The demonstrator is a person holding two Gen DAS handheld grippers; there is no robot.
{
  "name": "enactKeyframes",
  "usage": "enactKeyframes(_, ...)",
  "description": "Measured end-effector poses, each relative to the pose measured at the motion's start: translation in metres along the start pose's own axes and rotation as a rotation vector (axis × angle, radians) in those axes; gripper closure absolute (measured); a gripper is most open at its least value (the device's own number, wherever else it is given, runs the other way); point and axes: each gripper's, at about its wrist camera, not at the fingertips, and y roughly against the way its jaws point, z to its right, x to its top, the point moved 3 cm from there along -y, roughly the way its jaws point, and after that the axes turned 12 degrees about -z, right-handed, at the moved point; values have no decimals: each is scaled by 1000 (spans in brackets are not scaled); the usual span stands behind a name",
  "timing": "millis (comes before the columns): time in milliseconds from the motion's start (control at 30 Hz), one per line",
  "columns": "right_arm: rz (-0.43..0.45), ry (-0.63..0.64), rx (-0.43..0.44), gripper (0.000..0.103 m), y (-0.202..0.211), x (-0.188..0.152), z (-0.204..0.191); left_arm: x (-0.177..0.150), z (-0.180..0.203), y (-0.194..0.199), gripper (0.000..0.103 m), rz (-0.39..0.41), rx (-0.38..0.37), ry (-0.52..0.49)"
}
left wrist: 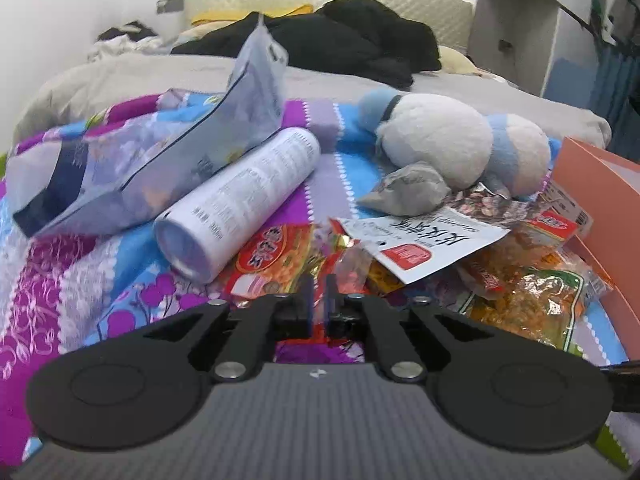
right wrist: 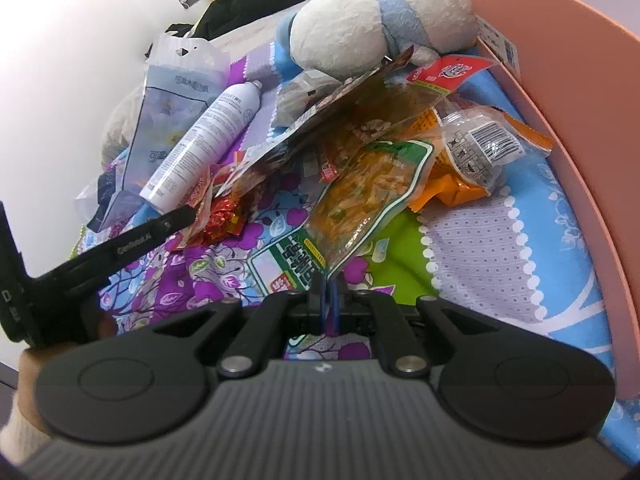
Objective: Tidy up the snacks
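A pile of snack packets lies on a flowered blanket (left wrist: 80,272). My right gripper (right wrist: 329,286) is shut on the near corner of a clear green-edged snack packet (right wrist: 360,196) with orange food inside. My left gripper (left wrist: 319,286) is shut on the edge of a red snack wrapper (left wrist: 344,268) at the front of the pile. A red-orange packet (left wrist: 272,256) and a white packet with black script (left wrist: 424,240) lie just beyond it. The pink box (right wrist: 580,128) stands right of the pile, also in the left wrist view (left wrist: 600,184).
A white spray can (left wrist: 240,200) and a pale blue pouch (left wrist: 160,160) lie left of the snacks. A white and blue plush toy (left wrist: 452,140) sits behind them. Black clothes (left wrist: 352,44) lie further back on the bed. The left gripper's body (right wrist: 120,248) reaches in from the left.
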Motion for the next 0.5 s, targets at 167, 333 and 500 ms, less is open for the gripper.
enactKeyframes(167,1,-6,-2,96,1,-1,1,3,12,-3,37,27,53,-74)
enactKeyframes(333,-2,-8,-4,97,-1,-2,3,6,16,-21,37,-28,92,-115)
enactKeyframes(500,-4,-14,-3,97,-2,-2,5,11,15,-28,36,-26,121,-99)
